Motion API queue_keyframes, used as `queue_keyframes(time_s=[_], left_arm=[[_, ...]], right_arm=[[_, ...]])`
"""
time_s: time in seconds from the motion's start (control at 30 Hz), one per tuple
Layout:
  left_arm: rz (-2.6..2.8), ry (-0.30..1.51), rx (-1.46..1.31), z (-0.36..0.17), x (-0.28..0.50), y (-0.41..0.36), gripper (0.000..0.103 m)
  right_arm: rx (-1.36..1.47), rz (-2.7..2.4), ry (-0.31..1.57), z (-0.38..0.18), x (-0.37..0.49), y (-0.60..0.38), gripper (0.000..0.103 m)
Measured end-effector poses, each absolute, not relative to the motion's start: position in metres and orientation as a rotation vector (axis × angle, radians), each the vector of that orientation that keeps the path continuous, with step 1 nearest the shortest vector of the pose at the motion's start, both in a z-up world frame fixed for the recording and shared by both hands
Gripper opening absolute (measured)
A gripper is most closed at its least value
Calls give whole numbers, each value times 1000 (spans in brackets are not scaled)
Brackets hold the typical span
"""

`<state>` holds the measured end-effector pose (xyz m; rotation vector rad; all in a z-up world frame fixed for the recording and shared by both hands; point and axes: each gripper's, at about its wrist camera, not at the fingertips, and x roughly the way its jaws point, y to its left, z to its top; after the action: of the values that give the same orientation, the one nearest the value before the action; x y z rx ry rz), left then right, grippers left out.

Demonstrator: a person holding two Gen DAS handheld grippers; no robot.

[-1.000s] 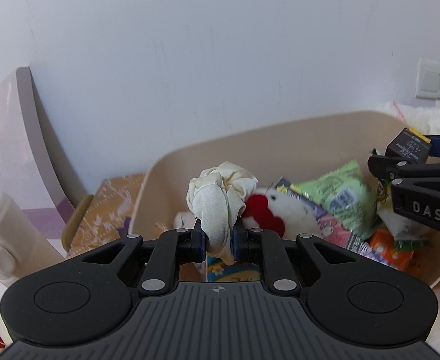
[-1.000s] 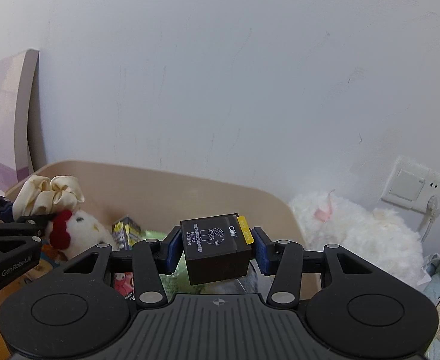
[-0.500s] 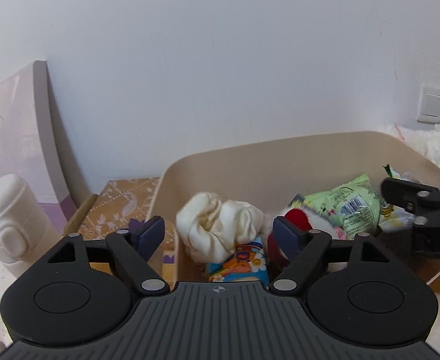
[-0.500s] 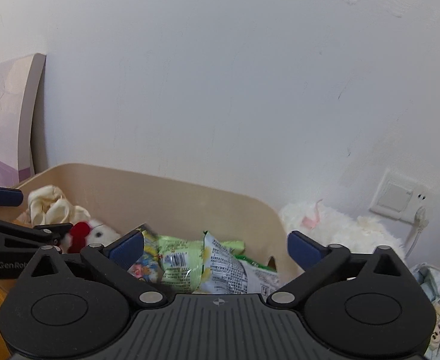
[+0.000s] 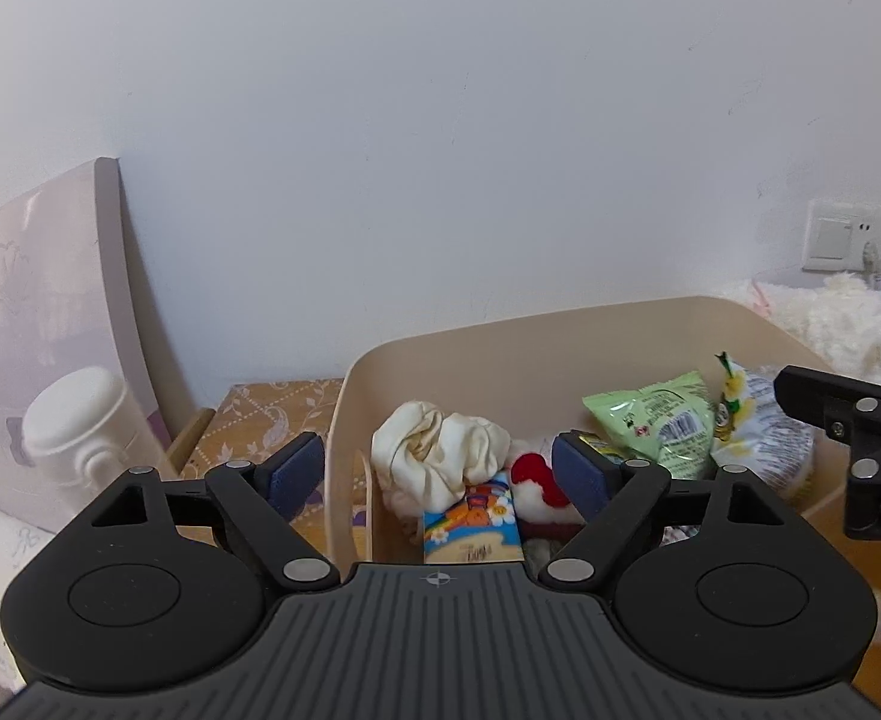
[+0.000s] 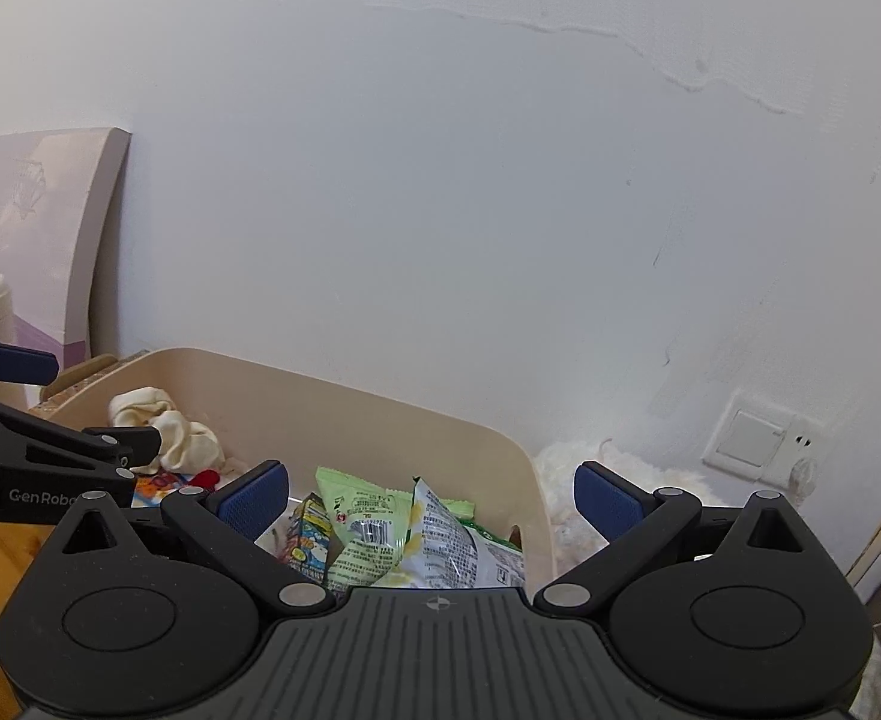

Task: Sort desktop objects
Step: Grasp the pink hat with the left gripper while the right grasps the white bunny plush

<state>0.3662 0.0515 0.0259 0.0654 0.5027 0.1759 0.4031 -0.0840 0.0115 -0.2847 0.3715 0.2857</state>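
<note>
We see both sets of fingers spread, empty: left gripper [image 5: 438, 476], right gripper [image 6: 430, 498]. Cream fabric scrunchie [image 5: 440, 462] lies in the beige plastic bin [image 5: 500, 330]. Only the left view shows the white bottle [image 5: 77, 426] fully; green snack bags [image 6: 374, 531] partly hidden.

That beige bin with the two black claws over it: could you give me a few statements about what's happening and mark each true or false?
1. Both the left gripper and the right gripper are open. True.
2. The cream cloth is pinched in the left gripper. False: it lies loose inside the beige bin.
3. Green snack packets lie in the bin. True.
4. The right gripper holds a black box. False: it holds nothing.
5. The bin stands against a white wall. True.
</note>
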Motion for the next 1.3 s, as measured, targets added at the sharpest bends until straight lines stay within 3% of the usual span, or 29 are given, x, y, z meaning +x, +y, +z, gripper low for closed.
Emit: queue_keyframes(time_s=[0.43,1.03,1.3], left_arm=[[157,498,33,23,307,48,85],[14,574,169,-21,285,-10,85],[-61,607,149,-32,299,-16,85]], right_arm=[[-368,332,389,16,347,-99,103],[-458,406,582,-61,341,-102,103],[-472,408,564,-79,351,-95,103]])
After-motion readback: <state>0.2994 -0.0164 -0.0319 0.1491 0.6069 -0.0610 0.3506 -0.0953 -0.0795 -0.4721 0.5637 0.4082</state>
